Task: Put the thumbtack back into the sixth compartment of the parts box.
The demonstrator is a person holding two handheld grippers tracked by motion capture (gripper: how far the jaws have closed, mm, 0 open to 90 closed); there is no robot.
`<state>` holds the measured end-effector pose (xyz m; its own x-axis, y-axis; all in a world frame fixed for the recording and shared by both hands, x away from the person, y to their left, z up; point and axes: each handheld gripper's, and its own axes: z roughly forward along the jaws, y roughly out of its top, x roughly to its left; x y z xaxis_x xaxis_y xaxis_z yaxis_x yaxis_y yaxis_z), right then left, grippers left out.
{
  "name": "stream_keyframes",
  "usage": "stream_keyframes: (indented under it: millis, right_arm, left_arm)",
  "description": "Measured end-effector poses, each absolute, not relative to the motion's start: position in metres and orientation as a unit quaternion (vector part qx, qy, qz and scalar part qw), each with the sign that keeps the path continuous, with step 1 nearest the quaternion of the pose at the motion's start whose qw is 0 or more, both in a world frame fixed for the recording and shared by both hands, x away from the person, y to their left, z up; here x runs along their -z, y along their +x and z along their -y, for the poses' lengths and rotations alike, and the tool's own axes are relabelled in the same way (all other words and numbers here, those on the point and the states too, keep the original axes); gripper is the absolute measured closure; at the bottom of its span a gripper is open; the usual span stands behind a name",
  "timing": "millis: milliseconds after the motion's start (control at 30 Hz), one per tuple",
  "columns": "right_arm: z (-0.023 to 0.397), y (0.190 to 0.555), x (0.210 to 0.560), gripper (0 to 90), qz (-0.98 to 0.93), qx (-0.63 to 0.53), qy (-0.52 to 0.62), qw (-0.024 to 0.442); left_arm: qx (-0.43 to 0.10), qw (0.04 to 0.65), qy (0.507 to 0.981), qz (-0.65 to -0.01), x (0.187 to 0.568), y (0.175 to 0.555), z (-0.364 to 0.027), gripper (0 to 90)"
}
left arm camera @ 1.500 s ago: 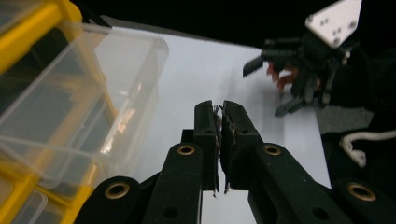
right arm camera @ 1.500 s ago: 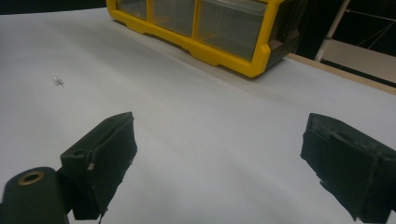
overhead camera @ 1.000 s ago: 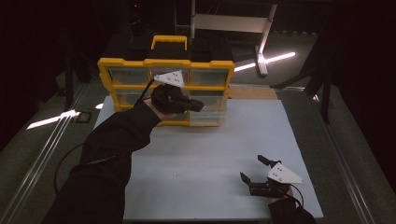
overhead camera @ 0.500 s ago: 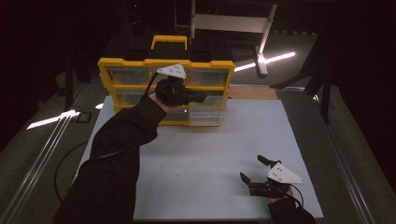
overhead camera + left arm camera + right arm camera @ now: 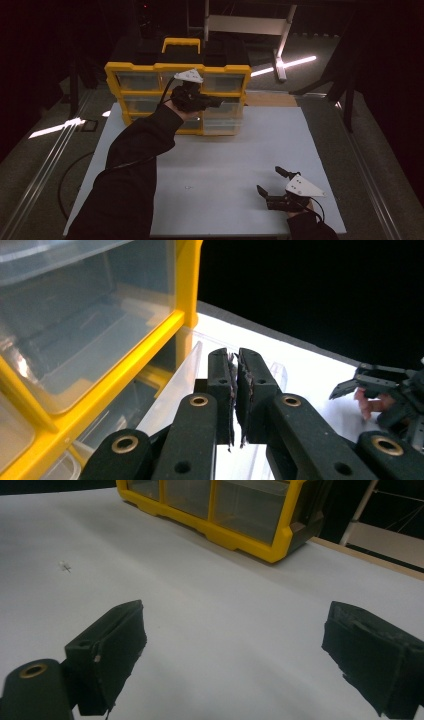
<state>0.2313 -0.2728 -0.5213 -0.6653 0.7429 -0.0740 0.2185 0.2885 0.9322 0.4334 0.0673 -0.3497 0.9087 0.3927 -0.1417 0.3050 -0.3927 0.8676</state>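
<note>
A yellow organizer (image 5: pixel 115 70) with clear drawers stands at the back of the white mat (image 5: pixel 260 145). Its lower right drawer (image 5: pixel 222 121) is pulled out toward me. My left gripper (image 5: pixel 218 103) hovers over that drawer, jaws shut. In the left gripper view the left gripper (image 5: pixel 235 390) has its pads pressed together just above the clear drawer wall (image 5: pixel 172 385), beside the yellow frame (image 5: pixel 186 300); nothing is clearly pinched. My right gripper (image 5: pixel 267 180) rests low at the mat's near right, open. In its own view the right gripper (image 5: pixel 240 640) has bare mat between the jaws.
A tiny white piece (image 5: pixel 188 188) lies on the mat in front of me, also visible as a white speck (image 5: pixel 64 566) in the right gripper view. A wooden strip (image 5: pixel 270 99) borders the mat behind the organizer's right end. Dark floor surrounds the table.
My left hand has shifted a little to the right and away from me along the organizer's front, jaws staying shut. The right gripper has not moved.
</note>
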Motion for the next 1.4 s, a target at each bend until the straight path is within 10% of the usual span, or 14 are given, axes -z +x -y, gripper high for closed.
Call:
stream_keyframes:
  millis: [500, 700, 1400]
  right_arm:
    - [0.273, 0.232, 0.522, 9.9, -0.759, -0.506, 0.317, 0.258]
    - [0.273, 0.231, 0.521, 9.9, -0.760, -0.505, 0.318, 0.258]
    - [0.273, 0.231, 0.521, 9.9, -0.760, -0.504, 0.317, 0.260]
  left_arm:
    - [-0.035, 0.476, 0.848, -0.231, 0.361, 0.436, -0.061, 85.4]
    - [-0.044, 0.469, 0.846, -0.250, 0.360, 0.436, -0.060, 54.3]
    - [-0.003, 0.500, 0.839, -0.213, 0.352, 0.412, -0.086, 7.1]
